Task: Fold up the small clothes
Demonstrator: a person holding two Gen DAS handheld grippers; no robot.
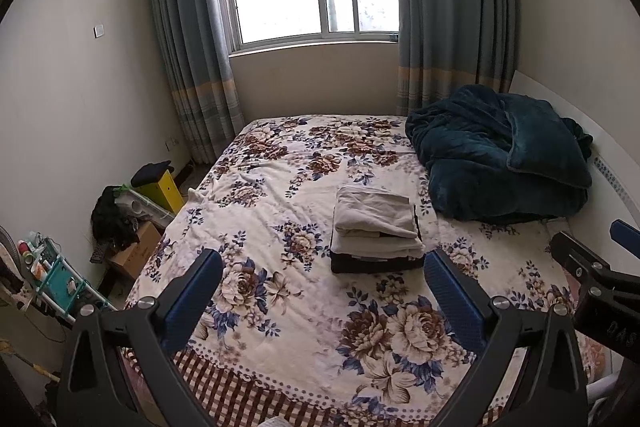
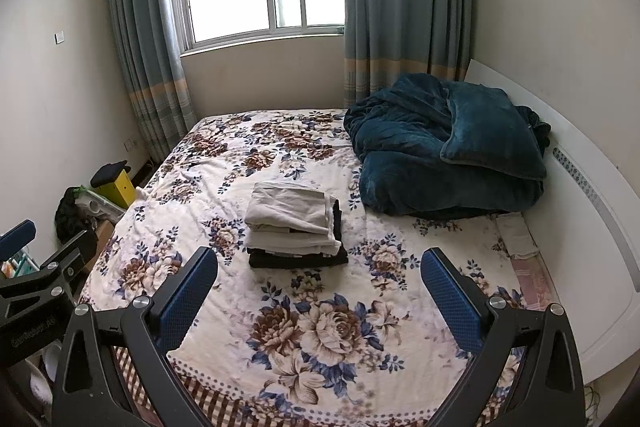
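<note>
A small stack of folded clothes [image 1: 376,227], cream pieces on top of black ones, lies in the middle of the floral bed cover [image 1: 280,211]; it also shows in the right wrist view [image 2: 296,227]. My left gripper [image 1: 324,275] is open and empty, held above the near part of the bed, short of the stack. My right gripper [image 2: 320,273] is open and empty too, beside the left one and also short of the stack. The right gripper shows at the right edge of the left wrist view [image 1: 592,267], and the left gripper at the left edge of the right wrist view [image 2: 44,267].
A crumpled dark teal blanket [image 1: 500,163] lies at the bed's far right against a white headboard [image 2: 592,211]. Left of the bed are boxes, a yellow box [image 1: 166,189], dark clutter and a teal rack [image 1: 60,279]. Window and curtains stand behind.
</note>
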